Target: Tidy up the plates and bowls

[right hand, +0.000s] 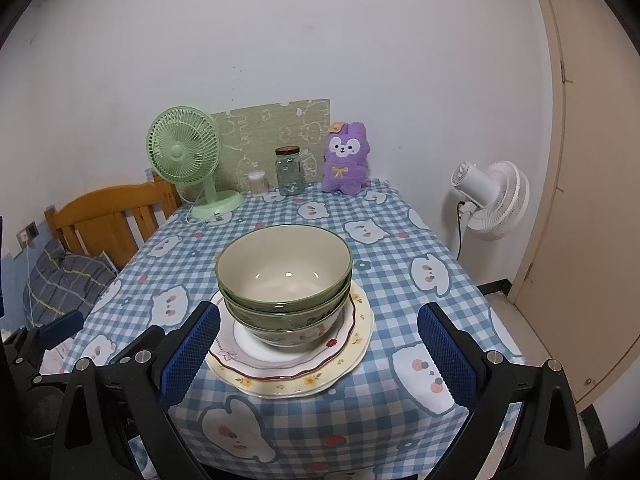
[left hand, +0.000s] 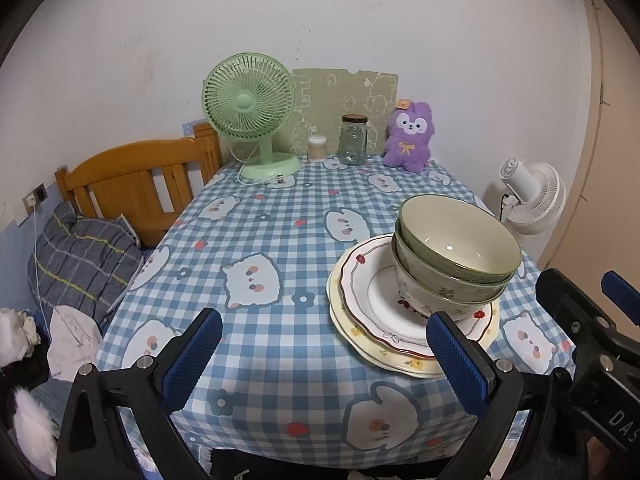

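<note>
The left gripper hangs spread wide over the checked tablecloth. To the right, nested bowls sit on stacked plates. Far off stand a green fan, jar and purple plush

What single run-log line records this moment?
left gripper: open, empty | right gripper: open, empty | bowls: nested on stacked plates | tablecloth

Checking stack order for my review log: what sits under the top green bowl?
Under the glossy green bowl nest two more bowls, the lowest cream with floral print. They rest on a white red-rimmed plate over a yellow-flowered cream plate. Plate centres are covered.
</note>
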`<state>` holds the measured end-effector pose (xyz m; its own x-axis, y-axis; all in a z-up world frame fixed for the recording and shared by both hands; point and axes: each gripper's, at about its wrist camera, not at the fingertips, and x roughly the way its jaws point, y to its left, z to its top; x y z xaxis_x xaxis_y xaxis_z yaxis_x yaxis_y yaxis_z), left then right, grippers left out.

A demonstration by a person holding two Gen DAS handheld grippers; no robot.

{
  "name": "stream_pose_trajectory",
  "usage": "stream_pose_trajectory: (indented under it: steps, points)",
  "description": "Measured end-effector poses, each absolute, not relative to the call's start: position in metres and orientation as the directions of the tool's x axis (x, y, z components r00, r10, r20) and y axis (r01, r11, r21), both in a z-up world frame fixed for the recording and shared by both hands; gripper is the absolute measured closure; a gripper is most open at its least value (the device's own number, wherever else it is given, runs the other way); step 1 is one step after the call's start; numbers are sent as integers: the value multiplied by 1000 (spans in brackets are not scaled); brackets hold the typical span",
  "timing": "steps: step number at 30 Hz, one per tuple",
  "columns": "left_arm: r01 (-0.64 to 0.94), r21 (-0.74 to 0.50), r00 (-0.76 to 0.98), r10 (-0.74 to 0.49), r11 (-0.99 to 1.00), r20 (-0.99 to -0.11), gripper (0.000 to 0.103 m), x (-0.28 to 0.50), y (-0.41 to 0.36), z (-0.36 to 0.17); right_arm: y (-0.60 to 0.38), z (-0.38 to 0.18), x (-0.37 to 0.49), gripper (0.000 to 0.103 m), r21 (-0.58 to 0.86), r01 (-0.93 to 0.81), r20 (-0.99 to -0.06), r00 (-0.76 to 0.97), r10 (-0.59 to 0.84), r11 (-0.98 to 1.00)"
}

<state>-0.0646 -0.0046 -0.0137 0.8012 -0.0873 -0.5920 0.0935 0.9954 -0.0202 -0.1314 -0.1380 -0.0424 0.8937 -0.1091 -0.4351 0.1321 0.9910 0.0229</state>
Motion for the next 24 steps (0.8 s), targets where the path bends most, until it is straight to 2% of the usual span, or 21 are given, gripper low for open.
stream_pose_trajectory:
  steps: [24]
  points:
    - [112,5,813,-89,994,-575,0,-63,-8,-6,-138,-38,-130,3,31,127,-423,900,-103,991]
